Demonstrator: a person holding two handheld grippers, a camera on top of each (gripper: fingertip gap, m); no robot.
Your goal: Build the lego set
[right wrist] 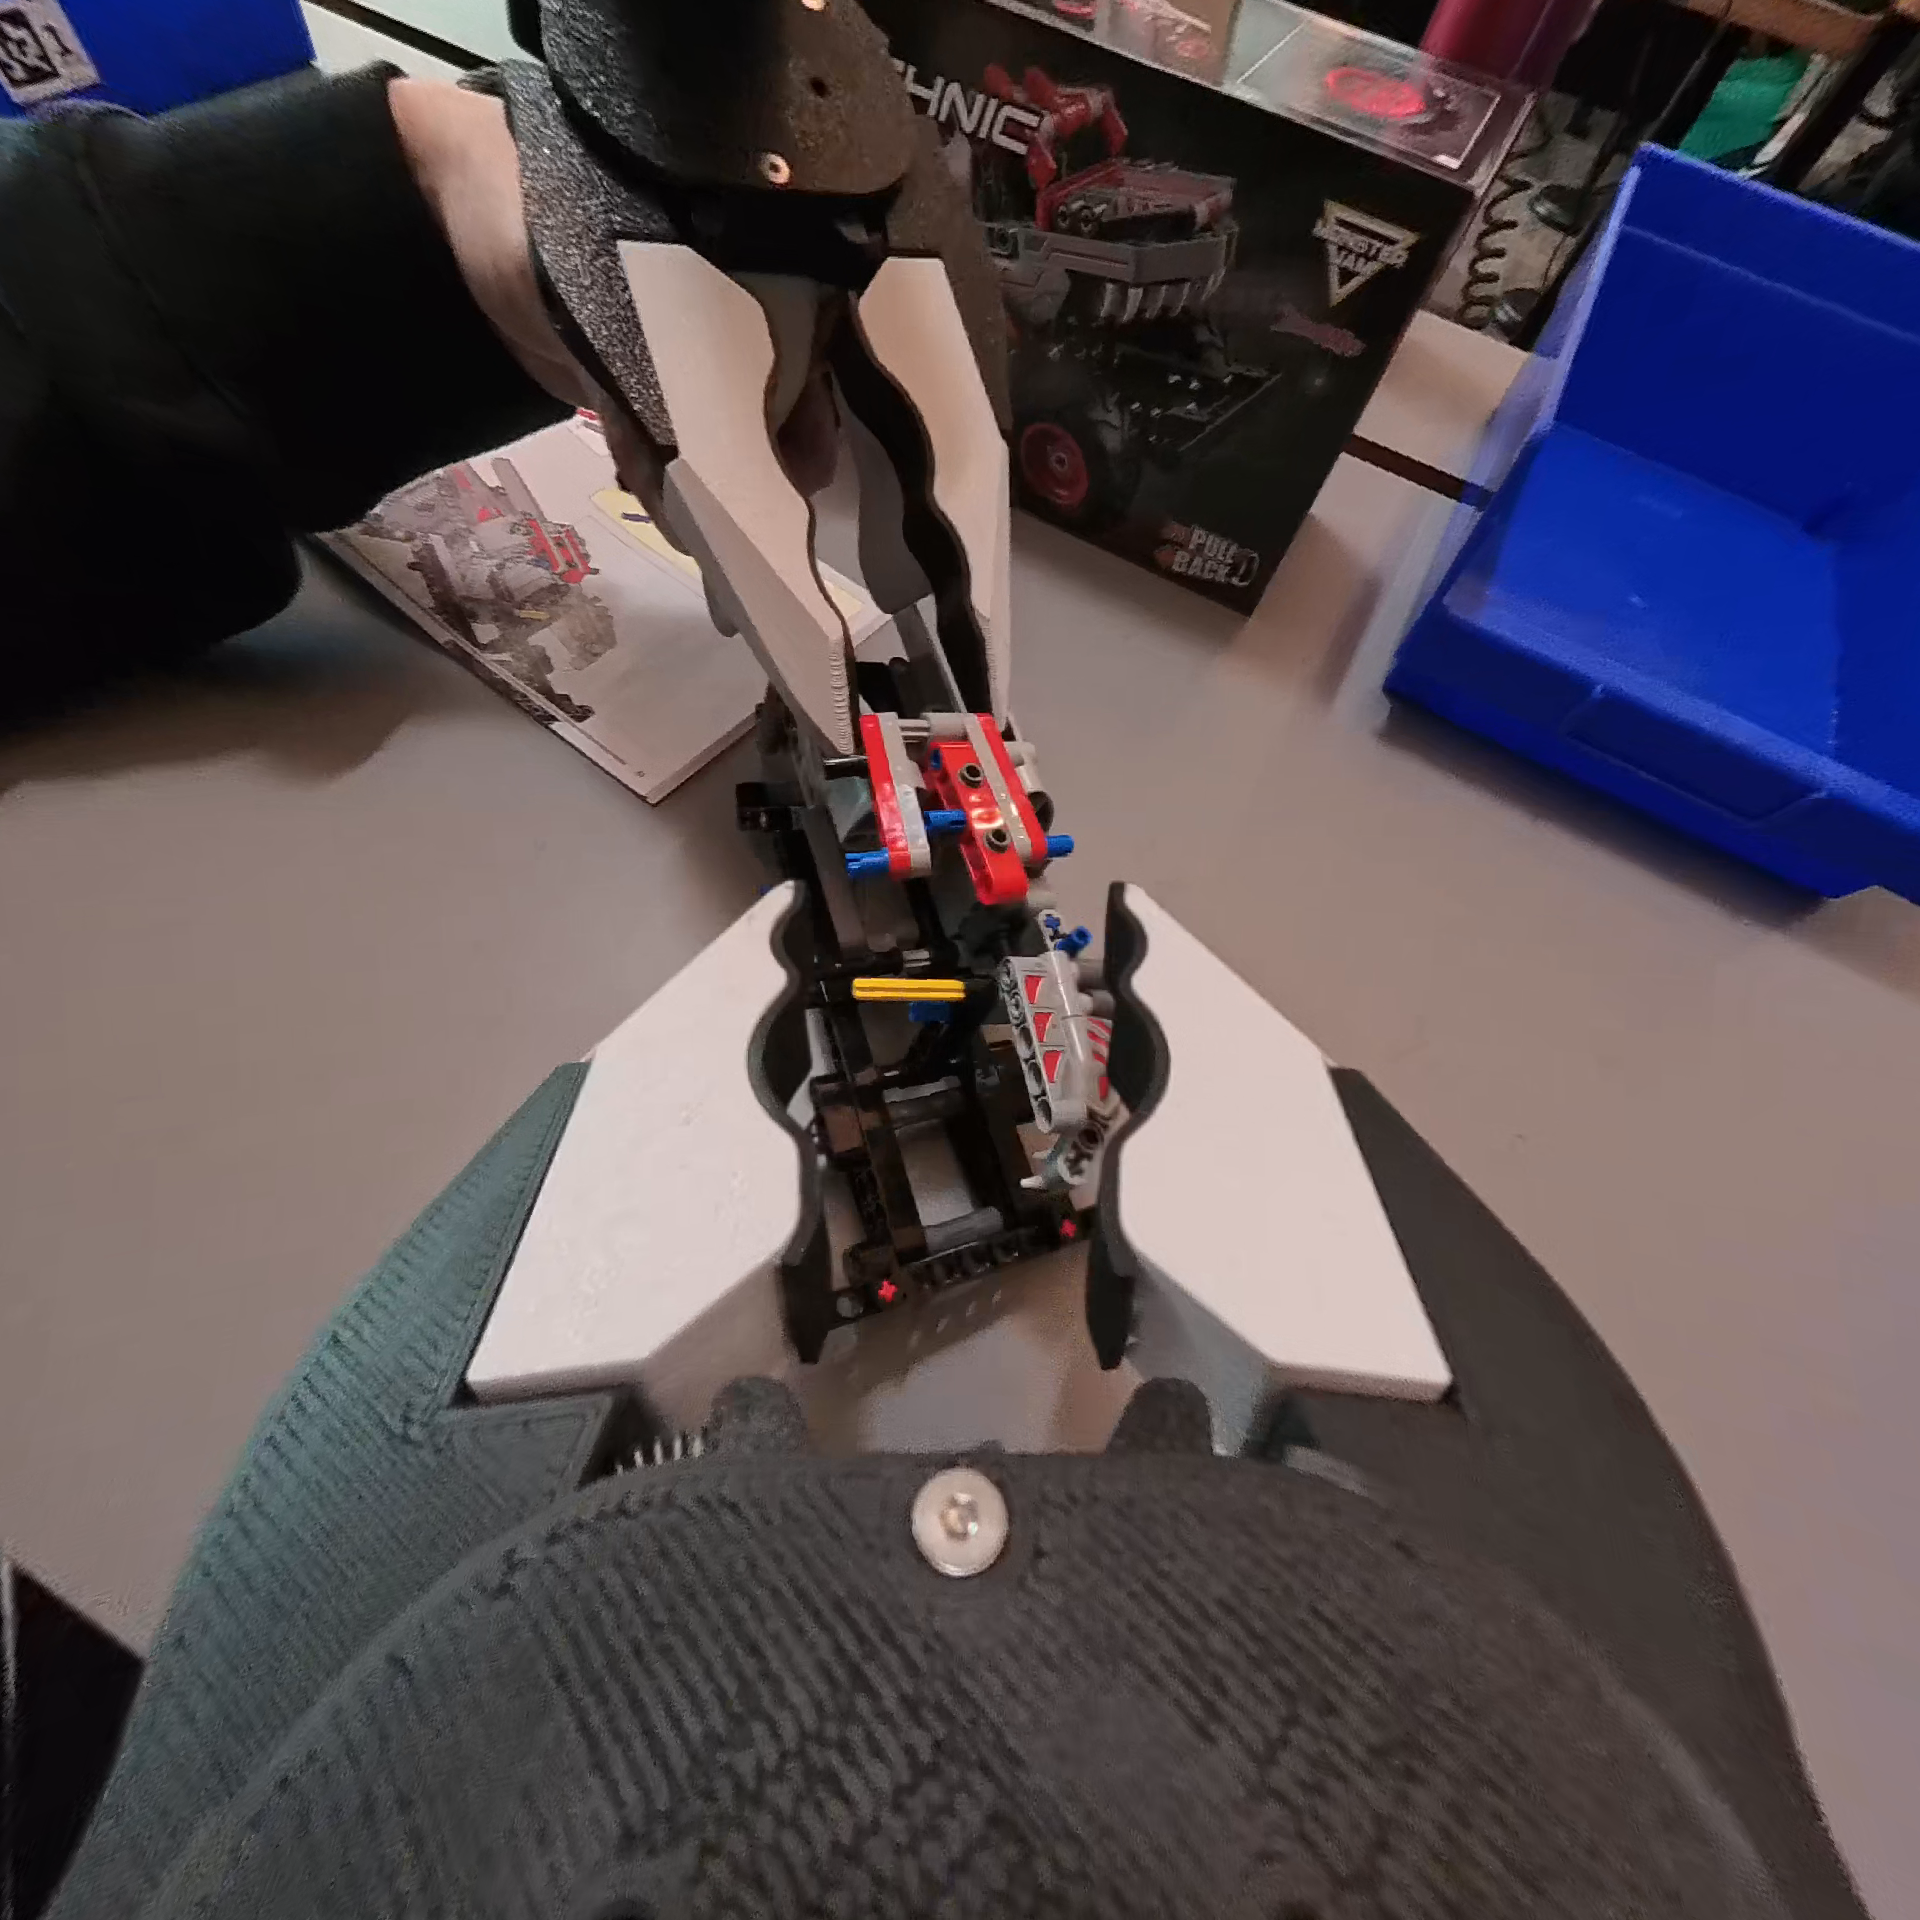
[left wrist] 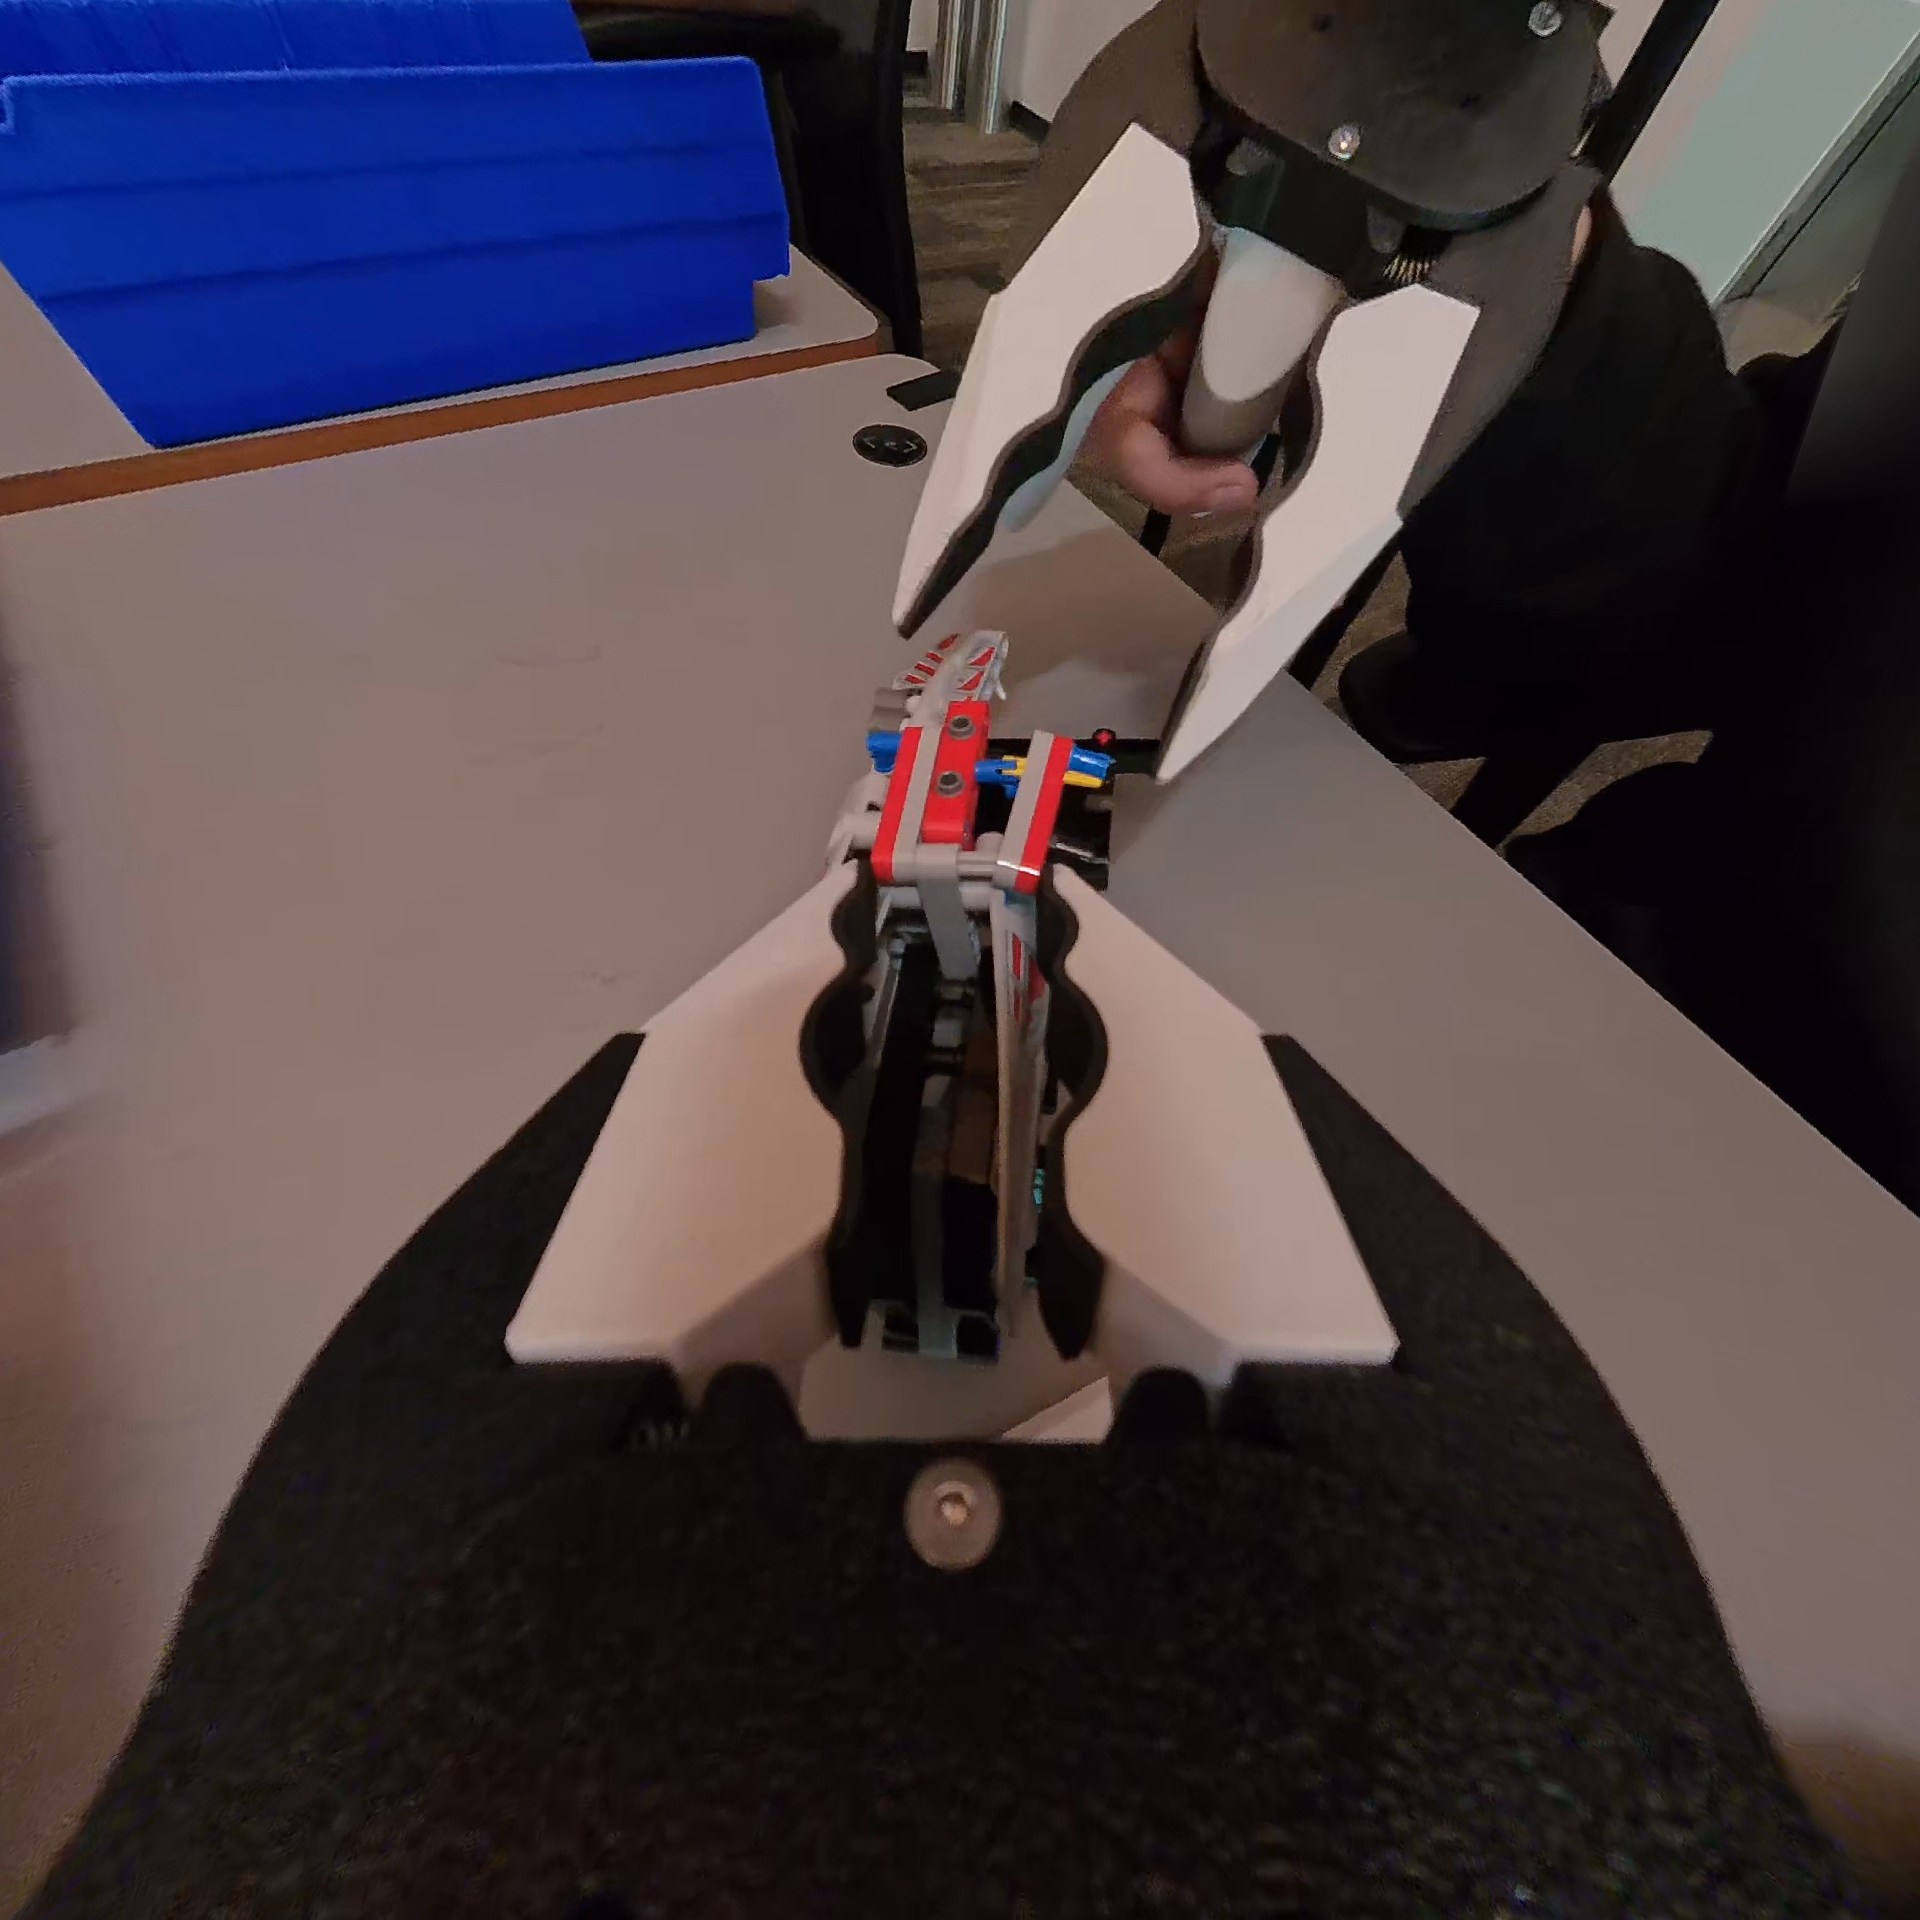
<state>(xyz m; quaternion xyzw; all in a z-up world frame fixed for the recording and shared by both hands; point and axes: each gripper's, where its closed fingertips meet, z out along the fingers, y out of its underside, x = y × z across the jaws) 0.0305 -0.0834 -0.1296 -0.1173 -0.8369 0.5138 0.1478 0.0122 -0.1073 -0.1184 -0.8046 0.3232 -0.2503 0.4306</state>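
Observation:
A partly built lego model [left wrist: 940,790], with a black frame, red and grey beams and blue pins, is held just above the grey table [left wrist: 416,779]. My left gripper [left wrist: 951,883] is shut on one end of it. My right gripper [right wrist: 956,894] is open, its fingers straddling the model's black chassis end [right wrist: 914,1164] with some gap on each side. In the left wrist view the right gripper [left wrist: 1039,696] comes down from the upper right with its tips either side of the model's far end. In the right wrist view the left gripper [right wrist: 920,717] clamps the red and grey end [right wrist: 987,821].
An open instruction booklet [right wrist: 561,582] lies on the table behind the model. The set's dark box [right wrist: 1195,343] stands farther back. Blue bins sit at the right [right wrist: 1704,582] and on a second table [left wrist: 395,229]. The table edge [left wrist: 1455,935] runs close on the right.

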